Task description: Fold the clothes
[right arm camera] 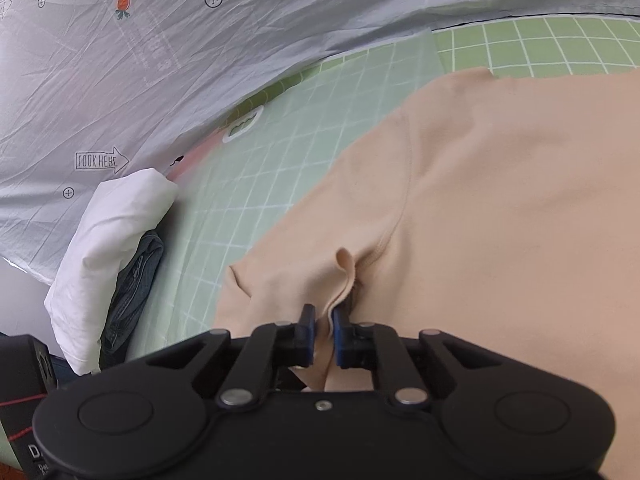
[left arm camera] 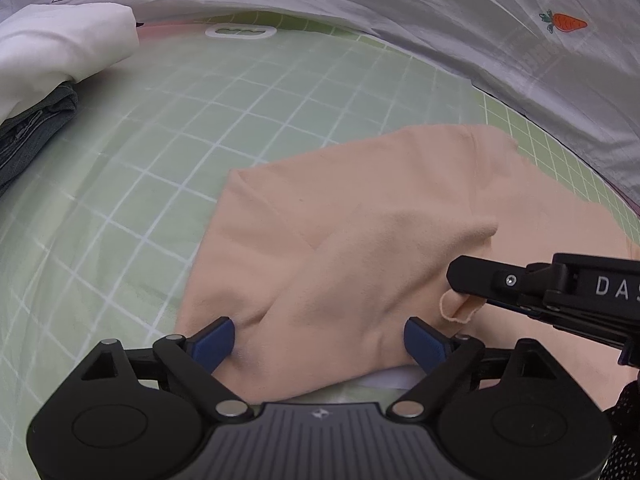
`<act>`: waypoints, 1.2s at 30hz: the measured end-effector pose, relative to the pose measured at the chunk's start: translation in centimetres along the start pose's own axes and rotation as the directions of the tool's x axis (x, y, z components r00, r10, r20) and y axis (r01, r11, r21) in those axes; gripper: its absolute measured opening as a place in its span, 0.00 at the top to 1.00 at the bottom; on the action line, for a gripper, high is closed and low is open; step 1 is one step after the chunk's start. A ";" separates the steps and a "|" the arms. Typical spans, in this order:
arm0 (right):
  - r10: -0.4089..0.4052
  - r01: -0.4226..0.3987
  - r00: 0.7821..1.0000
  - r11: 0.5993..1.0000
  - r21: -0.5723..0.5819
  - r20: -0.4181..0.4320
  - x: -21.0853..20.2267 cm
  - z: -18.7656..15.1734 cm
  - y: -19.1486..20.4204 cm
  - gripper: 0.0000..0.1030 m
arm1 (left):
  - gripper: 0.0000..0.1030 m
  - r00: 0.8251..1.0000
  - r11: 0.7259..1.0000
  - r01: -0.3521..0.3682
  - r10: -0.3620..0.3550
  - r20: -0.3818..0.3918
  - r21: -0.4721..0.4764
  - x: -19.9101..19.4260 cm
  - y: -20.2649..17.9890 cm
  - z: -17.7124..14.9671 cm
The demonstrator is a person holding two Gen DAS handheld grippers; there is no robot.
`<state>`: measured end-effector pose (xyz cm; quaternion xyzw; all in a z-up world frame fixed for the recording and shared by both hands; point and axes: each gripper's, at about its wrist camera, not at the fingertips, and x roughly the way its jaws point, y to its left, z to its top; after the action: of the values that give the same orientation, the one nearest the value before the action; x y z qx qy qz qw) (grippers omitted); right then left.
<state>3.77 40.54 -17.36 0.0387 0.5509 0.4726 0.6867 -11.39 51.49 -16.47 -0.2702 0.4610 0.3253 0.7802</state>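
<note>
Peach garment (left arm camera: pixel 360 240) lies spread over the green grid mat (left arm camera: pixel 160 160) on the desk, partly folded, with one flap laid over its middle and a seam curving across it in the right wrist view; its near edge reaches the bottom of both views, and it takes up the centre and right of the mat; the left gripper (left arm camera: pixel 320 340) sits at that near edge with its blue pads (left arm camera: pixel 212 340) spread wide, a raised ridge of the cloth lying between them, the pads touching the fabric at either side but not pinching it, so this gripper is released; the right gripper (right arm camera: pixel 324 328) is clenched on a small fold of the garment's hem, the thin edge of cloth standing up between its two blue pads (right arm camera: pixel 308 332) and curling over just beyond them; seen from the left wrist, the right gripper comes in from the right edge, just beside the left one, its black tip over a little curl of hem; at the far left of the mat a folded white cloth (left arm camera: pixel 60 48) rests on top of folded dark jeans (left arm camera: pixel 28 136), well apart from the peach garment; a crumpled grey sheet (right arm camera: pixel 160 60) printed with a carrot (right arm camera: pixel 124 0) and a "LOOK HERE" arrow (right arm camera: pixel 102 161) rises behind the mat.
</note>
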 end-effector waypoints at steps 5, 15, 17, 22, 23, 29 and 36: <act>0.012 -0.012 1.000 1.000 0.029 -0.016 0.5 -0.3 -0.5 0.94 | 0.07 1.000 0.999 -0.011 0.011 -0.001 0.033 0.1 -0.5 -0.2; 0.052 -0.060 0.994 0.995 0.078 0.099 -3.8 -0.7 -1.9 0.97 | 0.07 1.000 1.000 0.016 -0.017 0.015 0.018 -2.0 -0.7 0.2; 0.046 -0.059 0.990 0.994 0.093 0.132 -5.3 -0.7 -2.6 0.97 | 0.07 1.000 1.000 0.001 -0.002 0.029 0.026 -2.9 -1.0 0.0; 0.005 -0.042 0.973 0.987 0.155 0.232 -10.2 -0.7 -5.0 0.97 | 0.07 0.999 0.999 -0.018 0.017 0.032 0.043 -4.2 -2.4 -0.8; -0.002 -0.042 0.967 0.985 0.168 0.255 -11.4 -0.8 -5.6 0.97 | 0.07 0.999 0.999 -0.019 0.018 0.031 0.046 -4.2 -2.7 -1.0; -0.127 0.049 0.932 0.972 0.230 0.341 -16.8 -1.0 -10.5 0.97 | 0.07 0.998 0.997 -0.041 0.038 0.042 0.072 -5.7 -5.2 -2.5; -0.267 0.131 0.873 0.934 0.331 0.408 -21.8 -1.3 -16.5 0.97 | 0.07 0.997 0.992 -0.074 0.070 0.042 0.104 -6.7 -7.3 -4.8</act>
<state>13.94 15.77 -11.69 0.1898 0.4435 0.2900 0.8265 -10.87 41.59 -11.68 -0.2058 0.4720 0.3336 0.7897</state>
